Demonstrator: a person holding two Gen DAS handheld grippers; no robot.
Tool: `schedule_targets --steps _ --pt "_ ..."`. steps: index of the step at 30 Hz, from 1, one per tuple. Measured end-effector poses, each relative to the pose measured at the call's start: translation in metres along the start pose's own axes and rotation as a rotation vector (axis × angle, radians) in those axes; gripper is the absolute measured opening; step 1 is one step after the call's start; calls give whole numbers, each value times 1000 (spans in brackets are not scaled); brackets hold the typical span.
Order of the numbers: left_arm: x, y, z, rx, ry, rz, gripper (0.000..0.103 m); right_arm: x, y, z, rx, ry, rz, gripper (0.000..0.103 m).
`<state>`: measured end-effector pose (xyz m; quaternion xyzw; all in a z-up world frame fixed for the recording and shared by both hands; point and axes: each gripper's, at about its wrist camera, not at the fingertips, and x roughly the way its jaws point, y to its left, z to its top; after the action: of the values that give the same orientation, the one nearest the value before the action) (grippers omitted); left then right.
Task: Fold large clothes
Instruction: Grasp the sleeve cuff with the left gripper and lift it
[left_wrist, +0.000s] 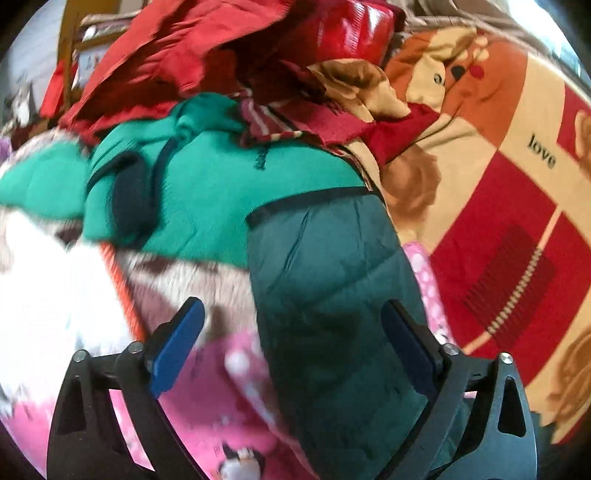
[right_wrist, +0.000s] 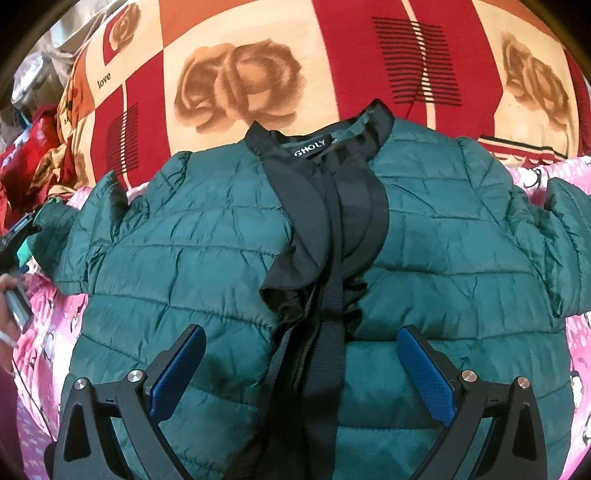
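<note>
The dark green quilted jacket (right_wrist: 207, 266) lay front-up on the bed, collar toward the far side, its black collar band (right_wrist: 325, 192) and label showing and the black front edges running down the middle toward the camera. In the right wrist view both sleeves spread out to left and right, so by the look of it the folding had barely begun — the body was laid flat and roughly smoothed, while sleeves and hem were not yet turned in. The right gripper (right_wrist: 301, 373) hung over the lower front of the jacket with its blue pads spread wide and nothing between them. The left gripper (left_wrist: 293, 343) was likewise released, its fingers apart above one sleeve (left_wrist: 332, 288) of the jacket, which ran up between them toward the cuff; whether a pad touched the cloth could not be told from the blurred view.

Under the jacket sat a pink sheet with cartoon figures (right_wrist: 48, 332), and beyond it a blanket (right_wrist: 236, 48) in red and cream squares with brown roses and the word "love". At the far left of the bed a heap of other clothes waited — a bright green padded coat (left_wrist: 207, 173) and a red one (left_wrist: 177, 48) above it — along with something white and furry (left_wrist: 48, 295). Further back a wooden frame (left_wrist: 68, 44) showed dimly.
</note>
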<state>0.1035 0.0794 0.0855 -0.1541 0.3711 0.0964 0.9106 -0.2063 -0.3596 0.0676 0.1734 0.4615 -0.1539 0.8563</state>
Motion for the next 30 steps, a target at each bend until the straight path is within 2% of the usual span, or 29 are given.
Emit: schedule_targets --steps 1,2,3,4,6,10,18,23,30 --pt "6 -2 2 18 10 -3 69 1 0 0 2 1 0 103" --pt "13 -4 4 36 36 -18 45 1 1 0 3 3 1 103" --pt "18 -4 3 48 62 -33 33 1 2 -1 2 5 1 103" --pt "20 -3 3 57 72 -42 32 2 2 -1 -1 6 0 103" --pt "15 -2 2 61 58 -68 14 2 4 -3 -9 8 -2 103" --pt "-15 1 -1 45 37 -149 11 1 2 -3 -4 0 3 103" --pt "-96 -24 -26 151 19 -354 9 -10 -4 -6 20 -21 3 103" --pt "-130 -52 -51 219 37 -420 8 -13 -16 -8 35 -16 -13 103" --pt "-171 -92 -92 339 54 -464 8 -24 -41 -13 73 -25 -33 103"
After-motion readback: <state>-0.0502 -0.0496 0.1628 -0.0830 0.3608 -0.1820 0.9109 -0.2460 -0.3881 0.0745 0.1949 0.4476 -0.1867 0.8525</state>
